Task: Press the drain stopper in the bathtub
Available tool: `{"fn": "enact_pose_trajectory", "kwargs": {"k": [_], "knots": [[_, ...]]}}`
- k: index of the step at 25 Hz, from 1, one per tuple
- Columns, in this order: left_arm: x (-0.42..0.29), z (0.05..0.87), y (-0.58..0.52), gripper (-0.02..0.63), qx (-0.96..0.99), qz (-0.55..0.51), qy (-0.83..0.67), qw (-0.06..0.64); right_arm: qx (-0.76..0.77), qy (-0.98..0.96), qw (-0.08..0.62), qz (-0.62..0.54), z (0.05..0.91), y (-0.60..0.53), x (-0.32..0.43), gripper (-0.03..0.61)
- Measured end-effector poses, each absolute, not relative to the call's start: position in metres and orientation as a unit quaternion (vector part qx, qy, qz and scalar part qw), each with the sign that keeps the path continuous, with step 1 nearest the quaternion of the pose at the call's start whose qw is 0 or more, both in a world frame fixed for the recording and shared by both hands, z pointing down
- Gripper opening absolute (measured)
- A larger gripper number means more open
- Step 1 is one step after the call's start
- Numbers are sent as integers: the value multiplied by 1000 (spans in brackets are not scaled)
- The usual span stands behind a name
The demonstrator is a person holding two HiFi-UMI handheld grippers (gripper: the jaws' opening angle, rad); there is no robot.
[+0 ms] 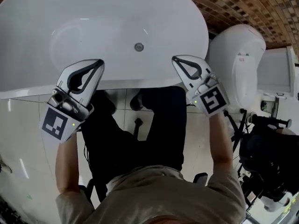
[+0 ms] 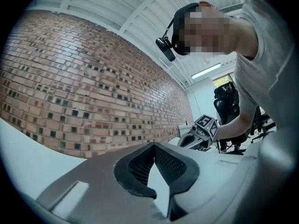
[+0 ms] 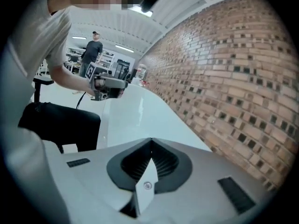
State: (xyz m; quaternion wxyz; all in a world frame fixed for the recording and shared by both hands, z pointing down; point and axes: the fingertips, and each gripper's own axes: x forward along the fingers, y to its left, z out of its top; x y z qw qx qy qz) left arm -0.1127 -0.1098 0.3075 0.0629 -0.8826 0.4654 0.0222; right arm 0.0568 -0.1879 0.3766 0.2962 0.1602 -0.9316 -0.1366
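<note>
The white bathtub (image 1: 42, 13) fills the top of the head view, and its round metal drain stopper (image 1: 138, 46) lies on the tub floor. My left gripper (image 1: 100, 62) hangs over the near rim, left of the stopper and short of it, with its jaws shut and empty. My right gripper (image 1: 174, 59) is above the rim to the stopper's right, also shut on nothing. In the right gripper view the stopper (image 3: 147, 185) shows through the gap behind the closed tips (image 3: 150, 141). In the left gripper view the tips (image 2: 153, 145) meet.
A white toilet (image 1: 238, 59) stands right of the tub. A brown mosaic brick wall (image 1: 243, 3) runs behind both. Dark equipment (image 1: 266, 148) sits at the right. My black-trousered legs (image 1: 140, 134) stand against the tub's near side. A person (image 3: 95, 45) stands far off.
</note>
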Motion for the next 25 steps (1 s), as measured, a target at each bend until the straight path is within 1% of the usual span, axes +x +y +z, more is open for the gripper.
{"fn": "enact_pose_trajectory", "kwargs": {"k": [5,8,10,13,15,19,21,25], "knots": [[-123,337,-171,5,-881,-9,463,93,105,-923,349,-123,465,-267,18,0],[-133,361,-201,5,-870,-17,485,89,99,-900,413,-93,527,-313,9,0],[-132,374,-210,5,-862,-18,499,86,91,-886,451,-52,574,-335,8,0],[-126,380,-218,5,-858,-27,504,94,64,-861,505,-13,643,-362,6,0],[-126,378,-222,5,-855,-32,508,101,53,-838,542,-27,686,-385,7,0],[-131,388,-223,5,-841,-59,529,93,12,-788,611,-76,766,-410,15,0],[-134,389,-222,5,-833,-71,539,101,-5,-776,621,-106,796,-413,11,0],[-137,383,-218,5,-814,-90,558,131,-47,-784,600,-154,833,-392,-13,0]]}}
